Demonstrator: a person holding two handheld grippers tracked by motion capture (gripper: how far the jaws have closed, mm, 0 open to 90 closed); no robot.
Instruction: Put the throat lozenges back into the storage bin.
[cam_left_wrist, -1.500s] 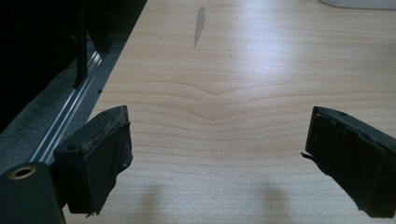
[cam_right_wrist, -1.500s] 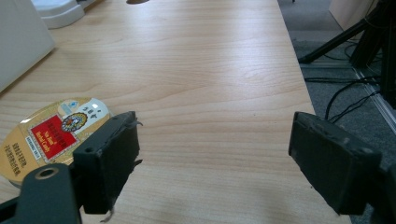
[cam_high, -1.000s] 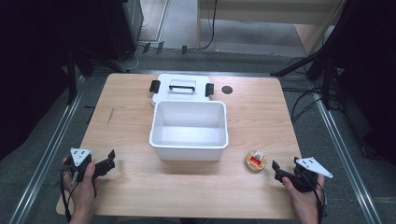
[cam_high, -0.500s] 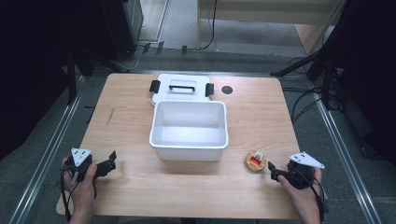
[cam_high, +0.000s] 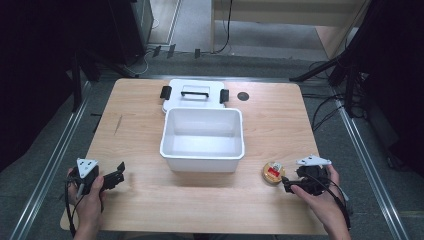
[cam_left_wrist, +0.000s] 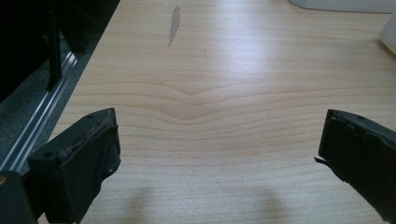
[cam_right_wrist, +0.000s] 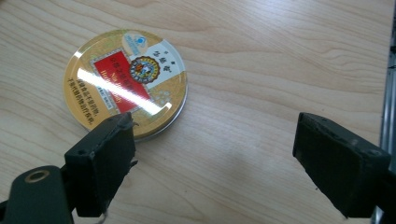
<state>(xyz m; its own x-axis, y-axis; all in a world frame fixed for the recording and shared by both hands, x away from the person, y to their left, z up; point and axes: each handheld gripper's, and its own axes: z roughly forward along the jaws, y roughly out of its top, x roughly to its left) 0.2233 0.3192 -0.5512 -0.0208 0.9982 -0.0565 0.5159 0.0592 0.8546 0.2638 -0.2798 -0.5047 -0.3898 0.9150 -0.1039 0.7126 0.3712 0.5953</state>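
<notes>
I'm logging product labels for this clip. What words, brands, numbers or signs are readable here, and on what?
Round gold tin, lid: a red panel with gold lettering, a round emblem and small print along the rim, all too blurred by glare to read.
White bin, lid with black handle, wooden table: no text.

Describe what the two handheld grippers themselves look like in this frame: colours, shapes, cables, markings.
Both are black, each held in a bare hand with no sleeve in view. The left gripper and right gripper each carry a grey three-cornered plate on top and trail a black cable. Their jaws are blocky black pads with worn, frayed edges; a round brass-coloured eyelet sits at one jaw base.
</notes>
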